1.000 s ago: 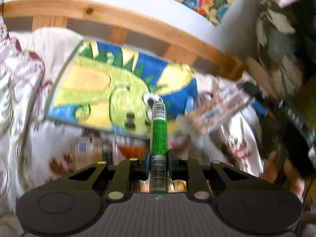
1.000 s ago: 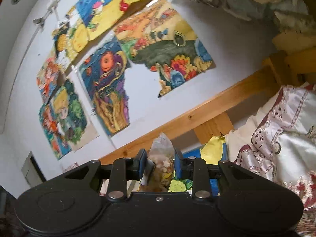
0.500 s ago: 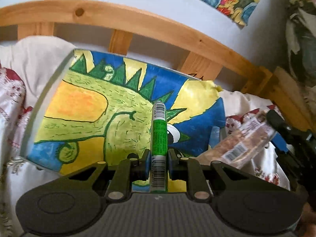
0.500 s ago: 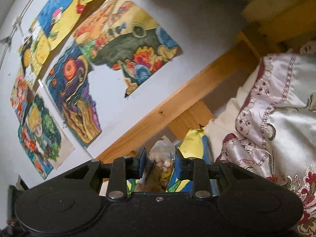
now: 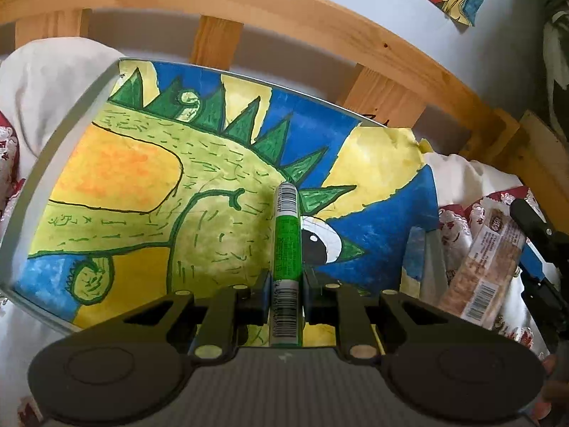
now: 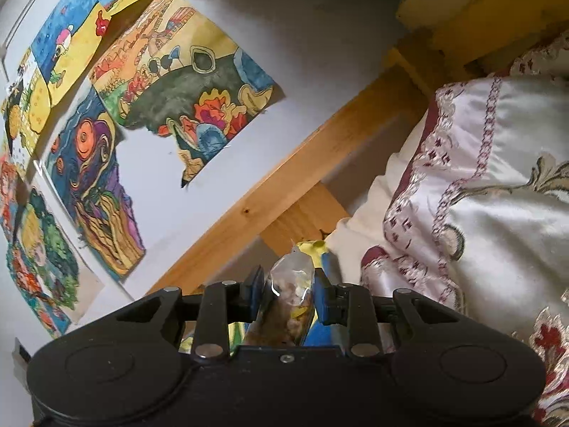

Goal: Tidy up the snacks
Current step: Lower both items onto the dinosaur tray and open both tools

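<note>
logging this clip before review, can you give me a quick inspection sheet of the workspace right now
surface: dinosaur-painted tray lying on the patterned bedding.
job's things: green snack stick and clear bag of mixed snacks, both held; the bag also shows at the right edge of the left wrist view.
clutter: nothing seen.
grippers: left tool shut on the green snack stick over the tray; right tool shut on the bag.
cables: nothing seen.
surroundings: wooden bed rail, white wall with paintings.
</note>
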